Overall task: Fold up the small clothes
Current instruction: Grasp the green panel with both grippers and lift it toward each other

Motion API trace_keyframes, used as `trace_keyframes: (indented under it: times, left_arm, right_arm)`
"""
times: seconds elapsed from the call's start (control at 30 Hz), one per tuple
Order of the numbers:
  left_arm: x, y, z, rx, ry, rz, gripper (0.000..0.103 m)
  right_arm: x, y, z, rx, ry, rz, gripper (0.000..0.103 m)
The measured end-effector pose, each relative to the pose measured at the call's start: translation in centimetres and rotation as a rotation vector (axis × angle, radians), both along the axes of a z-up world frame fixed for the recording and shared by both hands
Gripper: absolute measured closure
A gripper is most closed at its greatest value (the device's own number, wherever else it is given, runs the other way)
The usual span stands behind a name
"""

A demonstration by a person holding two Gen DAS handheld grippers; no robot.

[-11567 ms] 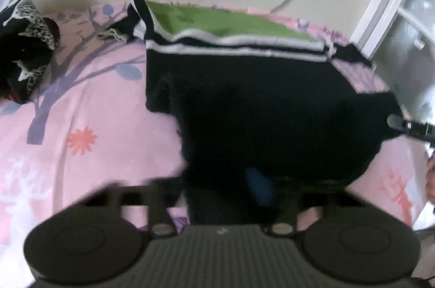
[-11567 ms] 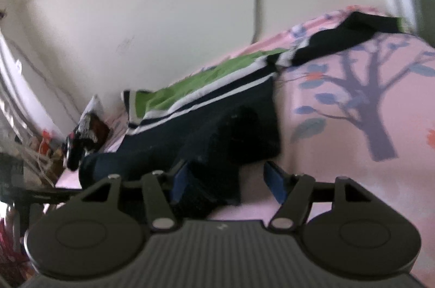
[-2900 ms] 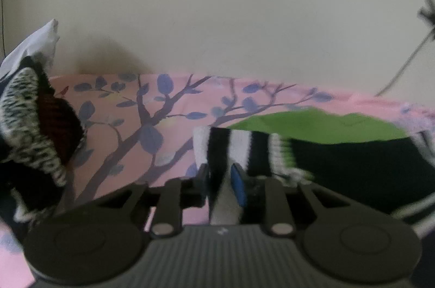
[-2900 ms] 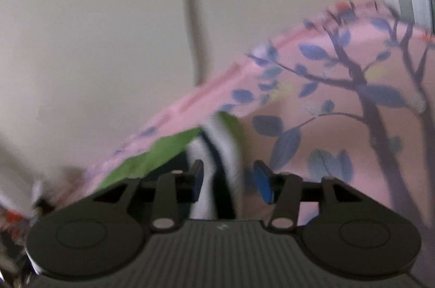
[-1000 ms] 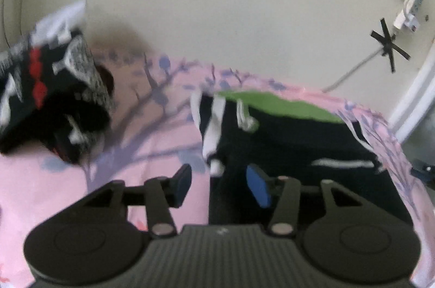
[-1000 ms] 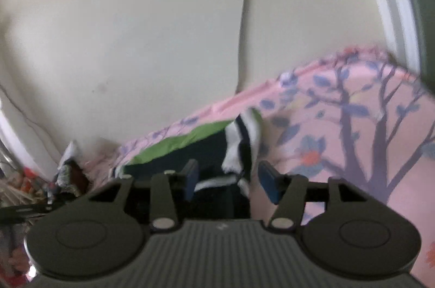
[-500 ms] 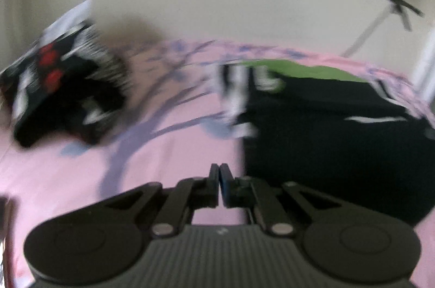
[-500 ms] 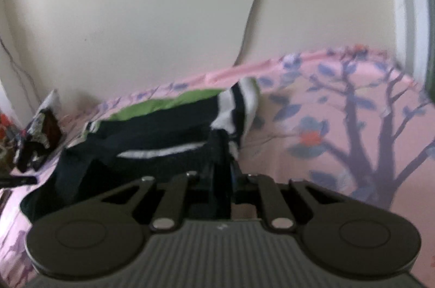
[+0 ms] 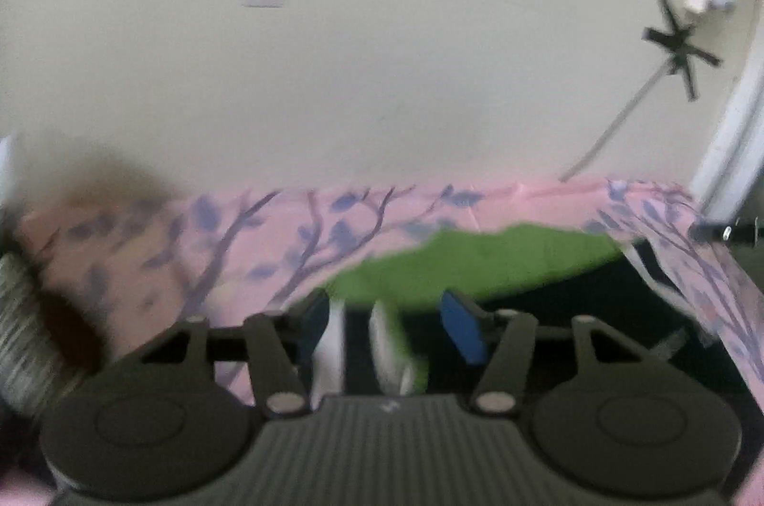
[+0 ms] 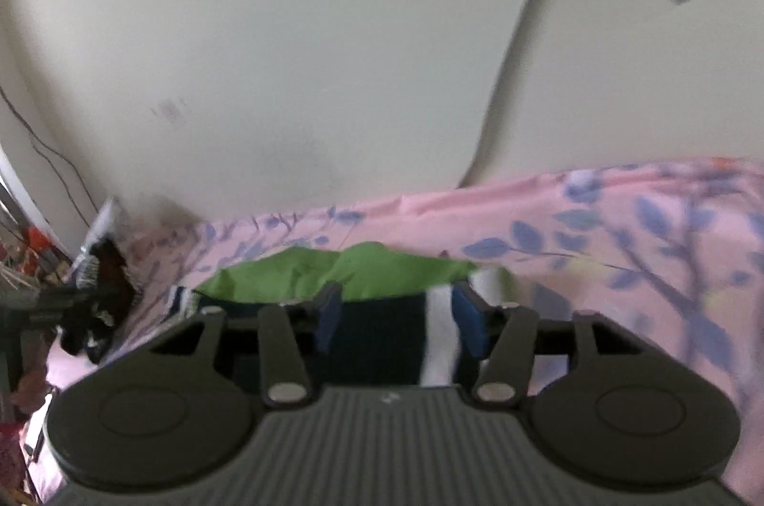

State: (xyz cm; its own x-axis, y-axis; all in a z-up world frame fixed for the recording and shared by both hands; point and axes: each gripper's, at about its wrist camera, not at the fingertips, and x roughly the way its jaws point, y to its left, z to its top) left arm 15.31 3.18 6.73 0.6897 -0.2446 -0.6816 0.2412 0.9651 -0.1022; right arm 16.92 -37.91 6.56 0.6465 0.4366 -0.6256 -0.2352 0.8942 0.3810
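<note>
A dark navy garment with white stripes and a green panel (image 9: 501, 262) lies on the pink tree-print sheet (image 9: 238, 248) close to the wall. My left gripper (image 9: 387, 327) is over its left striped edge; its jaws are opening, with the white-striped cloth between the blue pads (image 9: 461, 332) and loose. In the right wrist view the same garment (image 10: 296, 277) shows green at the back and navy in front. My right gripper (image 10: 400, 322) is over its right edge, jaws opening, with navy cloth and a white stripe between its pads (image 10: 470, 327).
A pile of black-and-white clothes (image 10: 100, 291) sits at the left end of the bed, blurred in the left wrist view (image 9: 19, 315). The wall runs just behind the sheet (image 10: 620, 229), with a taped cable (image 9: 620, 124). A white window frame (image 9: 735, 152) stands at the right.
Half a second ago both grippers were shut; now both stand apart. Both have moved forward toward the wall, and the garment's green far edge is now just beyond the fingers.
</note>
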Motion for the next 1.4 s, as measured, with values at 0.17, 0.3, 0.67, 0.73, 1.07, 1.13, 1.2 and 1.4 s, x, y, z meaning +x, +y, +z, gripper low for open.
trace_keyframes:
  times: [0.17,0.3,0.67,0.73,1.07,1.13,1.2,1.4]
  left_arm:
    - [9.5,-4.6,-4.4,0.079,0.108,-0.016,0.035]
    - [12.9,-5.6,-7.8,0.057,0.195,-0.026,0.031]
    - [5.2,-5.0,-1.9,-0.076,0.023,-0.13,0.091]
    - [0.7,-4.0,0.8,-0.099,-0.051,-0.153,0.091]
    - [-20.3,-2.6,-0.1,-0.093,-0.132,-0.288,0.09]
    - [-22.1,-3.2,-2.5,-0.062,-0.085,-0.296,0.086]
    - [-22.2,-3.2,-4.5,-0.032,-0.022,-0.27,0.085]
    - [-22.0,1.2,-2.4,-0.153,-0.015,-0.166,0.075]
  right_arm:
    - [7.9,5.1,-4.0,-0.1,0.105,0.061,0.038]
    - [11.4,6.8,-6.5,-0.123,0.151,0.103,0.036]
    - [3.0,5.7,0.8,-0.008,-0.041,0.189,0.091]
    - [-1.0,5.2,3.0,0.011,-0.092,0.212,0.091]
    - [-22.8,4.8,0.3,-0.042,-0.169,0.238,0.092]
    - [-25.0,5.4,-2.5,-0.081,-0.151,0.198,0.091]
    - [-25.7,5.9,-5.0,-0.096,-0.103,0.17,0.086]
    - [-27.0,3.6,-2.7,0.029,-0.162,0.156,0.056]
